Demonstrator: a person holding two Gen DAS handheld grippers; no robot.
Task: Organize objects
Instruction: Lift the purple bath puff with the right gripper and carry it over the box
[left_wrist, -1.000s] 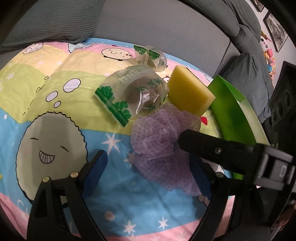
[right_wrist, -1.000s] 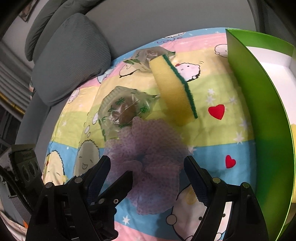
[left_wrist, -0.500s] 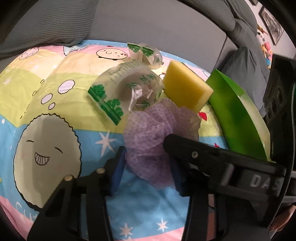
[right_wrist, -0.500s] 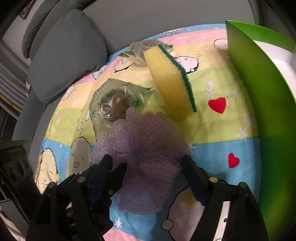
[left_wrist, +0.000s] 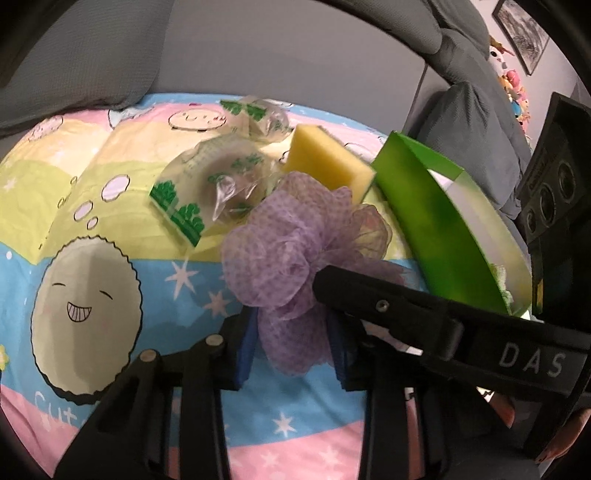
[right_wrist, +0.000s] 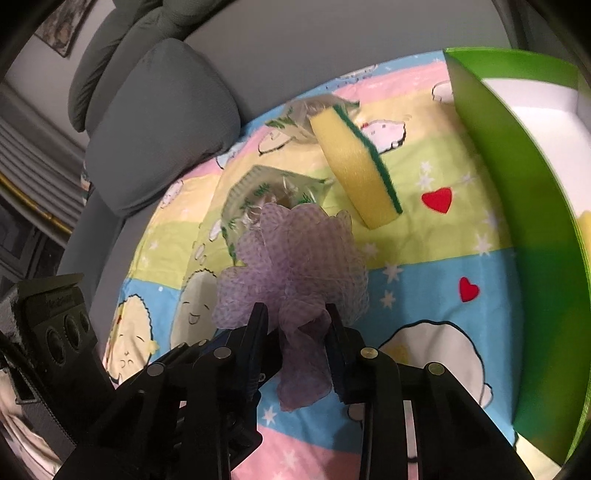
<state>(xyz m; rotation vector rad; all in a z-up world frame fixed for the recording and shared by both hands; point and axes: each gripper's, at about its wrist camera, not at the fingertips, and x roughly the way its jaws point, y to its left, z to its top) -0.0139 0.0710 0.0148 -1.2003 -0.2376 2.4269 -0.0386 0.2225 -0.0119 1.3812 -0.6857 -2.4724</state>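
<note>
A purple mesh bath pouf (left_wrist: 295, 236) (right_wrist: 295, 258) sits bunched over the cartoon-print blanket (left_wrist: 122, 206). My left gripper (left_wrist: 291, 332) is shut on its lower part, blue pads pressed into the mesh. From the other side my right gripper (right_wrist: 295, 332) pinches the same pouf, its jaws still closing with mesh squeezed between them. The right gripper's black finger (left_wrist: 388, 306) crosses the left wrist view. Behind the pouf lies a yellow sponge (left_wrist: 325, 162) (right_wrist: 354, 166) with a green scouring side.
Two clear plastic packets with green print (left_wrist: 214, 181) (left_wrist: 262, 118) lie behind the pouf. An open green box (left_wrist: 436, 221) (right_wrist: 517, 184) with a white inside stands to the right. Grey sofa cushions (right_wrist: 159, 122) ring the blanket.
Both grippers went from wide open around the pouf to closed on it. The pouf has bunched up between the pads and sits higher in both views.
</note>
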